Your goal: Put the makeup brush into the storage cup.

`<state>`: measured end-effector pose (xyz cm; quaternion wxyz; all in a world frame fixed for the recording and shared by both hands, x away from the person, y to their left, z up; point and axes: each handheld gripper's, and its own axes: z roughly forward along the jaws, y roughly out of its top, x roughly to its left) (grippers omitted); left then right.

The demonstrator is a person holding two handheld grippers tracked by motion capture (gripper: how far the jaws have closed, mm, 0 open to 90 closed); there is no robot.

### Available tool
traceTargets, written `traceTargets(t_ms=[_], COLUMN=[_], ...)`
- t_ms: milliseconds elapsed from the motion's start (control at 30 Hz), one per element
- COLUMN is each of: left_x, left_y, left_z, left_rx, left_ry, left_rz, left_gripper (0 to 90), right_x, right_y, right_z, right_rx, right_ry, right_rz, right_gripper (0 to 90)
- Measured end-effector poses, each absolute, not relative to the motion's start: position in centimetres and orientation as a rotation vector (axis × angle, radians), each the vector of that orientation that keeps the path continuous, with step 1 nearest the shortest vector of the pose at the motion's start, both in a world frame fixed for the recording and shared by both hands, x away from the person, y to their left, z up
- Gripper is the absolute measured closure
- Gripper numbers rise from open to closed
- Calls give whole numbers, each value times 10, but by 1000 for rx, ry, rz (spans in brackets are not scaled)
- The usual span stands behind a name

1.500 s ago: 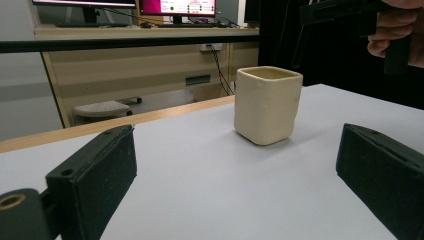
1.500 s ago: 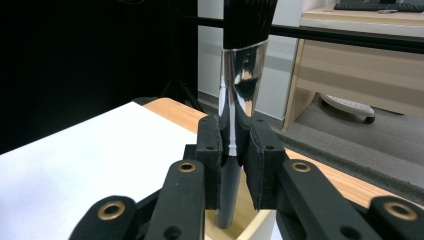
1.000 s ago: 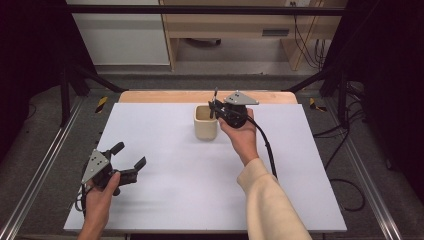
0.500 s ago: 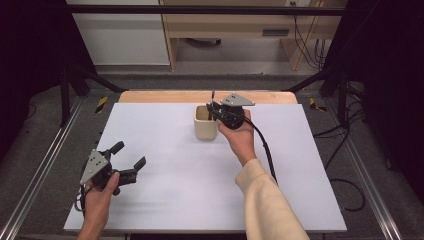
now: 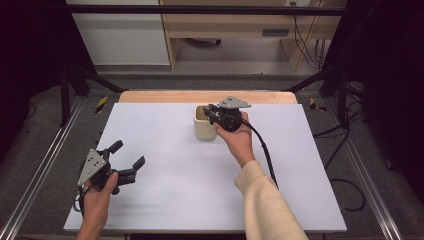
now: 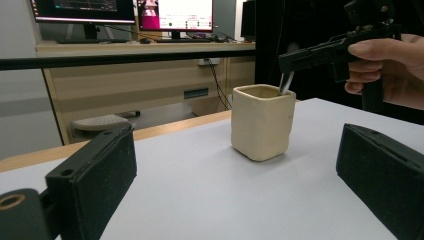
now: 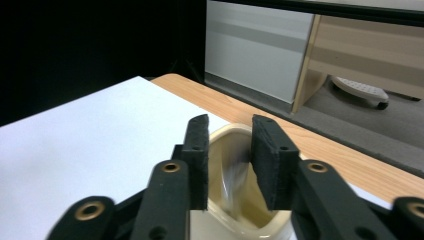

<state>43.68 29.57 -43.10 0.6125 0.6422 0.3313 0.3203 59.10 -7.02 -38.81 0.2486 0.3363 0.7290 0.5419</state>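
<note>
A cream square cup [image 5: 204,127] stands at the far middle of the white table [image 5: 190,180]. My right gripper [image 5: 209,114] hovers over its mouth, and its jaws have just been opening. In the right gripper view they stand a little apart above the cup [image 7: 223,165], and a blurred silvery utensil [image 7: 236,184] lies inside it, free of the pads. The left gripper view shows the same utensil [image 6: 285,83] leaning out of the cup [image 6: 261,122] under the right gripper [image 6: 300,54]. My left gripper [image 5: 128,153] rests open at the near left, with nothing in it.
A wooden strip [image 5: 150,96] runs along the table's far edge. Metal rails [image 5: 45,165] flank both sides. The right gripper's cable [image 5: 265,150] trails across the table to the near right. Beyond the table stand a desk and monitors [image 6: 175,15].
The thin utensil that stuck up from the right gripper's jaws has dropped into the cup. The right gripper's jaws have parted. The left hand has kept still.
</note>
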Motion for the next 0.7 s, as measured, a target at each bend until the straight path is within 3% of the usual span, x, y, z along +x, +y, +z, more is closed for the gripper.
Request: traceTargets(t_ms=[533, 700], left_x=[438, 439], left_y=[296, 295], left_z=[-433, -435], left_rx=[1492, 1504], left_ry=[767, 763], left_rz=[746, 748], left_gripper=[23, 22], right_x=[571, 564], right_y=[-95, -106], right_z=[-375, -374], right_rx=[928, 956], right_ry=[1949, 1905], right_rz=[1534, 1548], right_gripper=[550, 467])
